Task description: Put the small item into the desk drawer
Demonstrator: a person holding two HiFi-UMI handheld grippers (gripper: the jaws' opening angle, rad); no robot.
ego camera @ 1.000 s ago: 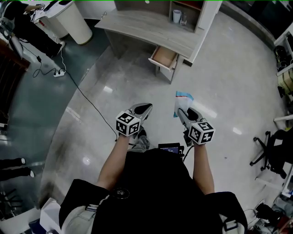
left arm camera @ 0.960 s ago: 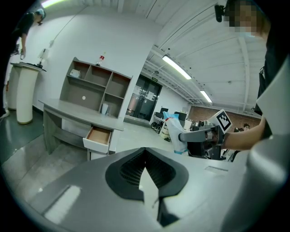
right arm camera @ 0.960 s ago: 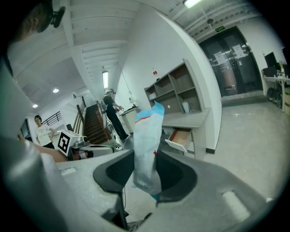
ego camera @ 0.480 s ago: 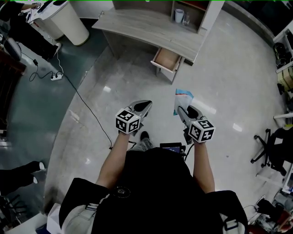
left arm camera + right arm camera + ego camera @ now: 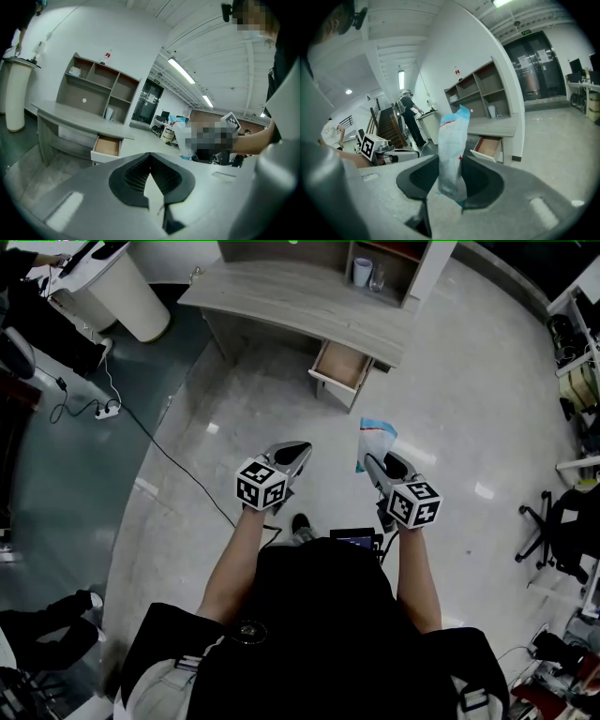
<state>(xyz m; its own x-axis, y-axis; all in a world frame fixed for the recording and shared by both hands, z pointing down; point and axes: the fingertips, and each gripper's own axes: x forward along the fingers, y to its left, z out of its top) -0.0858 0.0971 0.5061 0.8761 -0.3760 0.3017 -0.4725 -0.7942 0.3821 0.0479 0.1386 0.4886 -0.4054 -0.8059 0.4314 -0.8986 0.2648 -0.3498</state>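
A pale wooden desk (image 5: 300, 306) stands at the far side of the glossy floor, and its drawer (image 5: 342, 367) is pulled open. In the right gripper view the drawer (image 5: 487, 146) shows a bare wooden inside. My right gripper (image 5: 371, 463) is shut on a light blue and white packet (image 5: 375, 439), which stands upright between the jaws as the packet (image 5: 452, 150). My left gripper (image 5: 298, 452) is level with it on the left, shut with nothing in it. Both are held above the floor, well short of the desk. The left gripper view shows the drawer (image 5: 107, 145) ahead.
A shelf unit with a cup (image 5: 363, 273) sits on the desk's right end. At the far left are a white bin (image 5: 112, 287), a black cable (image 5: 159, 427) and a power strip (image 5: 98, 411). An office chair (image 5: 562, 531) stands at the right. A bystander's legs (image 5: 47, 634) show at lower left.
Both grippers keep nearly the same pose, the packet still held. The view has swung slightly, and the bystander's legs at the lower left have come further into view.
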